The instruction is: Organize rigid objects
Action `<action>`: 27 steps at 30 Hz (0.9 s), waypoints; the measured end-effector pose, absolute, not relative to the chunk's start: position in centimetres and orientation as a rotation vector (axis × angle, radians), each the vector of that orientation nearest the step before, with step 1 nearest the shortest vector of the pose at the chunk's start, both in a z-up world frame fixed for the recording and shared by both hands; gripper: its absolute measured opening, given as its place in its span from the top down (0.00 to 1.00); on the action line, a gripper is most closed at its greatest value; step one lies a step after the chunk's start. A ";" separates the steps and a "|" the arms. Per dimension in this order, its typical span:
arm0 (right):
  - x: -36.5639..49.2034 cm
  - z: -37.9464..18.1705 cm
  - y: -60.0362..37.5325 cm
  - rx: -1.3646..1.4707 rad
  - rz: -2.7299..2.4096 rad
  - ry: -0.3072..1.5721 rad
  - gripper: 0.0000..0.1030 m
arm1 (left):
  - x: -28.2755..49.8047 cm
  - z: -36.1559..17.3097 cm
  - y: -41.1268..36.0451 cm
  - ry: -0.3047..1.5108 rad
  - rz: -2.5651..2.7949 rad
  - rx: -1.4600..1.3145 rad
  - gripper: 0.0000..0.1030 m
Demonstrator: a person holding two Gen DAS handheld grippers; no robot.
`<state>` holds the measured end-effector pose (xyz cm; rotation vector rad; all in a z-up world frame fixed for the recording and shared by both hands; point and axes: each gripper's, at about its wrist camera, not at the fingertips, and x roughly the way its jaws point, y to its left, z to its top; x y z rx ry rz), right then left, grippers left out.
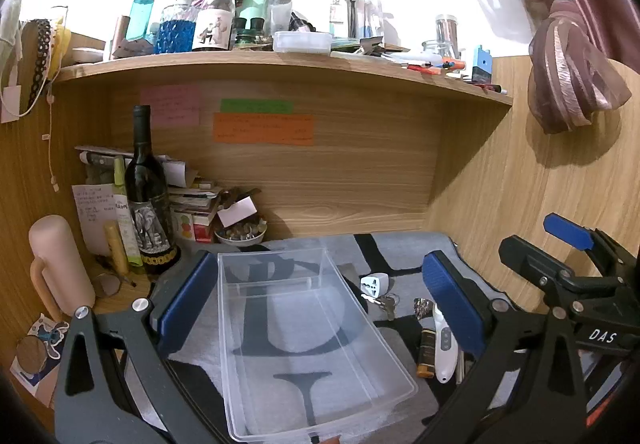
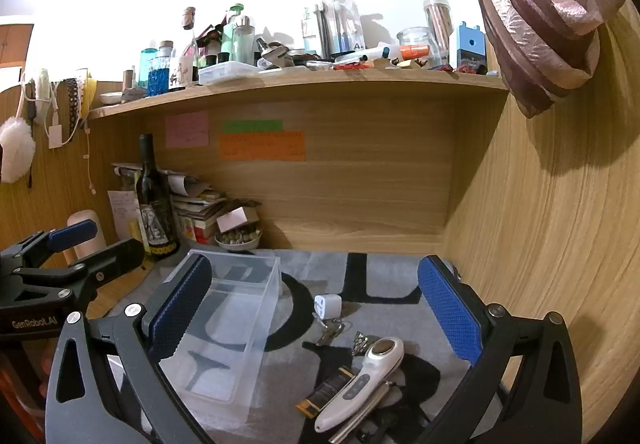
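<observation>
Bin (image 1: pixel 312 344) clear, empty, on grey mat (image 2: pixel 384 284); landmark for all below. Left gripper (image 1: pixel 316 292) spread wide, straddling bin, holding nothing. Right gripper (image 2: pixel 316 312) spread, empty, over items right of bin. Right of bin: adapter (image 2: pixel 327 304), keys (image 2: pixel 331 328), white thermometer (image 2: pixel 360 384), brown lighter-like stick (image 2: pixel 326 394) touching it, metal rod beneath.

Likely step: first pick. Advice: start with thermometer, topmost; grip mid-body across width, lift straight so the stick beside it stays put, release low inside bin. Left steadies bin wall.

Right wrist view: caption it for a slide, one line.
Open right gripper hovers over thermometer, keys and adapter on the mat, beside an empty clear bin.
</observation>
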<state>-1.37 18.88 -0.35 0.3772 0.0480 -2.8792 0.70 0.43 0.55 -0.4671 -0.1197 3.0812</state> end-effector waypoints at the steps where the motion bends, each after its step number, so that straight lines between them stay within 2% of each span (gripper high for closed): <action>1: -1.4 -0.3 18.9 0.377 -2.879 0.049 0.00 | 0.7 0.5 0.5 -0.116 3.081 -0.466 0.00; 27: -1.2 -0.3 19.0 0.372 -2.880 0.049 0.00 | 1.0 0.4 0.6 -0.096 3.082 -0.451 0.00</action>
